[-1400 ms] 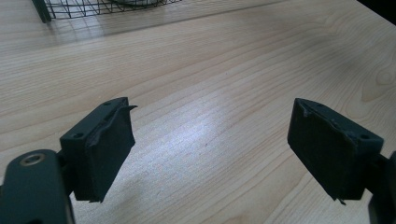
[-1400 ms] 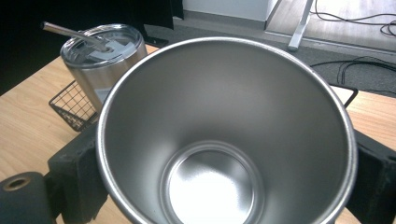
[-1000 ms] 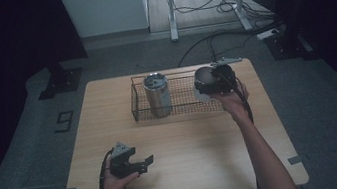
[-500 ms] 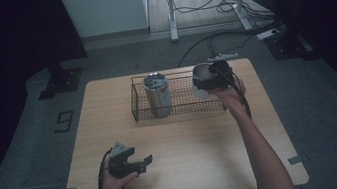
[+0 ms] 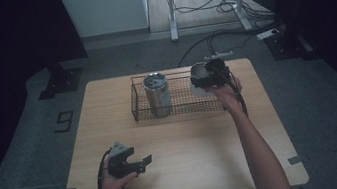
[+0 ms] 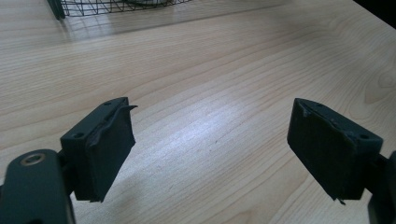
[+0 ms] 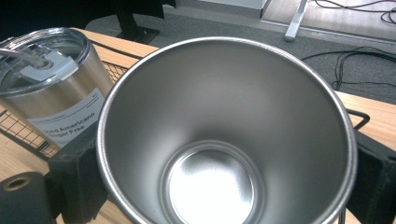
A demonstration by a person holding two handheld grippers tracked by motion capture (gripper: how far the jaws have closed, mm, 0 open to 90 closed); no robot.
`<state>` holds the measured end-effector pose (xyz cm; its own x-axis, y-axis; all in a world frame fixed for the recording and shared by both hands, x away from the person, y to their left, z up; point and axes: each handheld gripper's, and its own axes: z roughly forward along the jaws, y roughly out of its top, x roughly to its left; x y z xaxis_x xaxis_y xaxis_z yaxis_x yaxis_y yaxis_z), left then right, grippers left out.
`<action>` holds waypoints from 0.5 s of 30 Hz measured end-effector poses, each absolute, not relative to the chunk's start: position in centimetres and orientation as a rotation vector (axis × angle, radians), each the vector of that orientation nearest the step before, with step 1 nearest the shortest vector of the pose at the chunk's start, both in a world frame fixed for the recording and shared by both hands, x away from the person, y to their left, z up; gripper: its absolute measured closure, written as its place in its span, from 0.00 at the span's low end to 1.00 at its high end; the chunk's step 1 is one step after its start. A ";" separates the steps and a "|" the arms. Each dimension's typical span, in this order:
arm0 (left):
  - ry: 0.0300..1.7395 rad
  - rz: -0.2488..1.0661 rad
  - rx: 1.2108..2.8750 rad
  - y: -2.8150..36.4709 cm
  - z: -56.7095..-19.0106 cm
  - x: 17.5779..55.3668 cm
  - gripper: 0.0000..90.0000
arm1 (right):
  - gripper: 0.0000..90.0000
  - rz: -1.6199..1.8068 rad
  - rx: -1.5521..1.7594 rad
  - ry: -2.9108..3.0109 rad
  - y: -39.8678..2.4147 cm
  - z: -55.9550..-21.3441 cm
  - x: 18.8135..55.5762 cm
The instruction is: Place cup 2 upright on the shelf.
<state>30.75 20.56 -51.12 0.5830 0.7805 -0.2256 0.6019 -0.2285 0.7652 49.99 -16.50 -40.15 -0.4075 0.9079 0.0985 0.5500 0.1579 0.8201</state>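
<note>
High view: wire basket (image 5: pixel 178 107) sits at the far middle of the bench (image 5: pixel 188 172). A lidded steel tumbler (image 5: pixel 157 94) stands upright inside its left part. Right gripper (image 5: pixel 214 73) hangs over the basket's right end, clamped on an open steel cup (image 5: pixel 198 77) — the cup is off the bench, above the basket's right corner, well apart from the tumbler. Nothing sits between cup and basket floor; the basket's wire rim is just below it. Left gripper (image 5: pixel 139 164) rests near the front left of the bench, well away from the basket, with bare wood around it. Beyond the bench: cables and a metal frame on the floor.

Left gripper view: both black pads (image 6: pixel 109 144) stand wide apart, nothing between them — released, over bare bench wood. The basket's lower edge (image 6: pixel 116 5) shows at the top.

Right gripper view: the cup (image 7: pixel 224 135) fills the gap between the jaws, pads pressed on its outer wall at both sides — grasping. Its mouth faces the camera, and its long axis runs along the line of sight towards the base, which is visible as a bright disc at the bottom. The tumbler (image 7: pixel 51 88) stands at left, behind the cup's rim, label towards the camera, its clear lid on. Basket wire (image 7: pixel 18 128) runs beneath it.
</note>
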 end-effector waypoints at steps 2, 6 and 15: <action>1.108 0.255 1.934 20.6 -51.1 30.8 0.16 | 0.08 1.145 1.382 2.023 -16.4 -40.1 50.2; 1.105 0.264 1.943 20.5 -51.1 30.7 0.16 | 0.08 1.148 1.382 2.020 -16.4 -40.2 50.7; 1.104 0.261 1.955 20.3 -51.2 30.7 0.16 | 0.08 1.123 1.404 2.024 -16.3 -41.1 52.0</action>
<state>30.69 20.35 -51.22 0.5879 0.7802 -0.2137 0.6020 -0.2455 0.7598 51.96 -16.26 -41.08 -0.3938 0.9142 0.0957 0.5648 0.1586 0.8098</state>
